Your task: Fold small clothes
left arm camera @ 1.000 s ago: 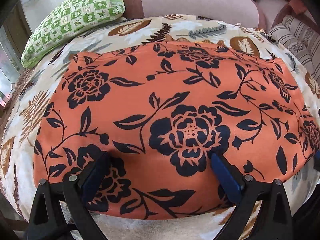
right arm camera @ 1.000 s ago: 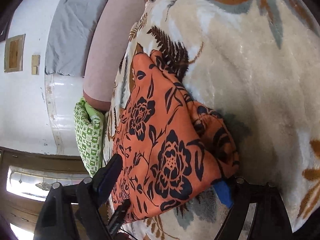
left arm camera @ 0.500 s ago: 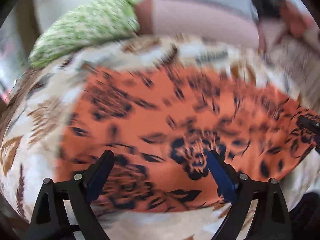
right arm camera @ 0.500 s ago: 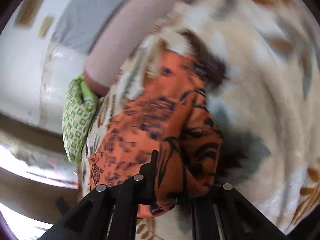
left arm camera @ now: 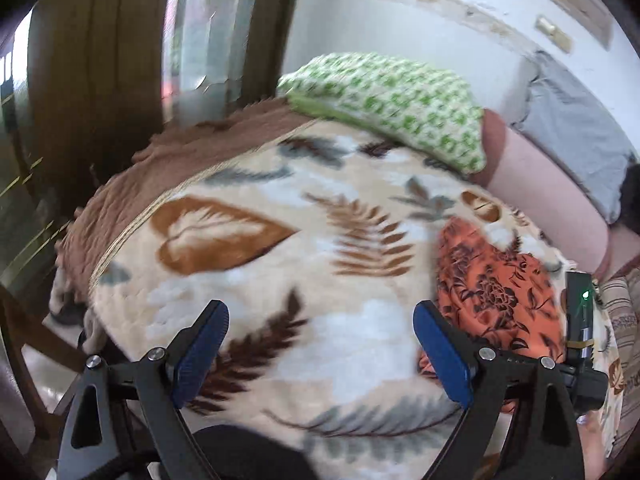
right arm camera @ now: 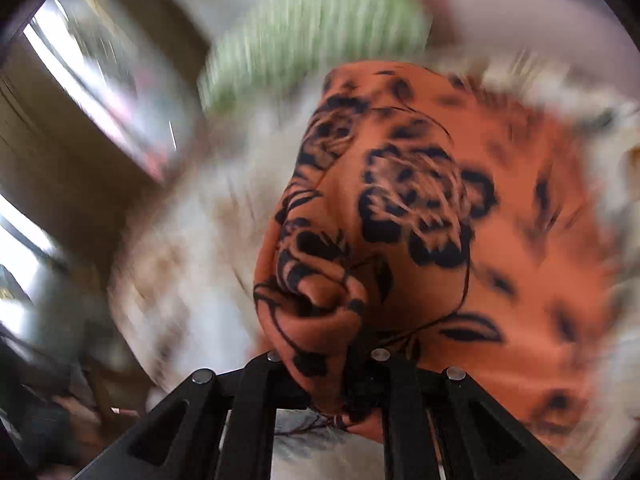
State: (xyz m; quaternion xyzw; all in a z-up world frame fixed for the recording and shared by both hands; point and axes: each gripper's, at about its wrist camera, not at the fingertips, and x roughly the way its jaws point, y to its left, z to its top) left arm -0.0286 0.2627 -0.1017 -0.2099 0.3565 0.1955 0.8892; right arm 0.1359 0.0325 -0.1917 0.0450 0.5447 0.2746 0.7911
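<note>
One bunched floral cloth (right arm camera: 420,220) (soft, orange) on plush blanket (left arm camera: 248,272).

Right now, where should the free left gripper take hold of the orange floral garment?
On its loose near edge, coming in from the blanket side. The right gripper already pinches the opposite bunched end, and the left gripper is open, with nothing between its fingers.

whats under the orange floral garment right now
The orange floral garment lies on a cream leaf-print blanket, which shows all around it. One bunched edge is pinched in the right gripper. Whatever lies directly beneath the cloth is covered.
</note>
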